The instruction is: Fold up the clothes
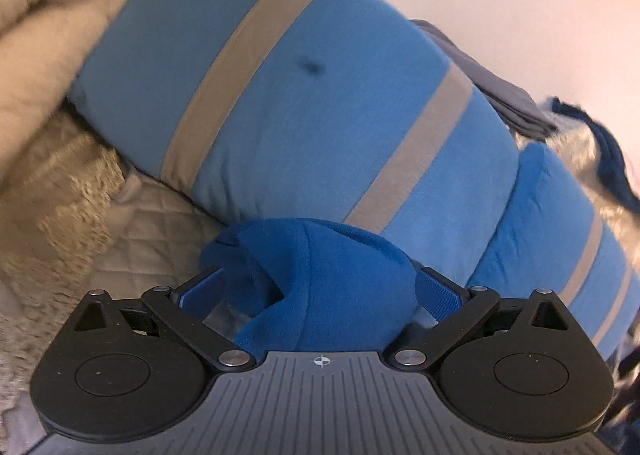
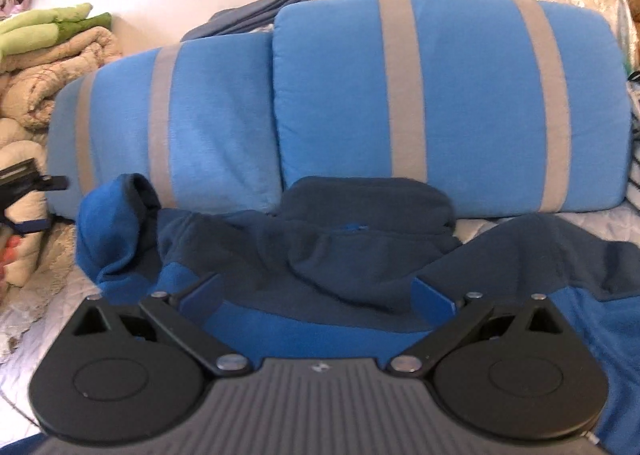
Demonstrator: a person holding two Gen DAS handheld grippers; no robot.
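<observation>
Two grippers work a blue fleece jacket on a bed, early in the fold.

Left wrist view: the left gripper has its jaws spread wide around a bunched lump of the fleece jacket; the cloth fills the gap, but I cannot tell whether they pinch it. The striped blue pillows crowd from 11 to 3 o'clock; free quilted bed cover shows only toward 9 o'clock, beside beige blankets.

Right wrist view: the right gripper hovers with jaws released and wide over the jacket's rumpled navy collar, which lies against the pillows at 12 o'clock. A sleeve end curls up at 10 o'clock. Judging from this, spreading is in hand; the next move calls for pulling the jacket toward 6 o'clock, away from the pillows.
</observation>
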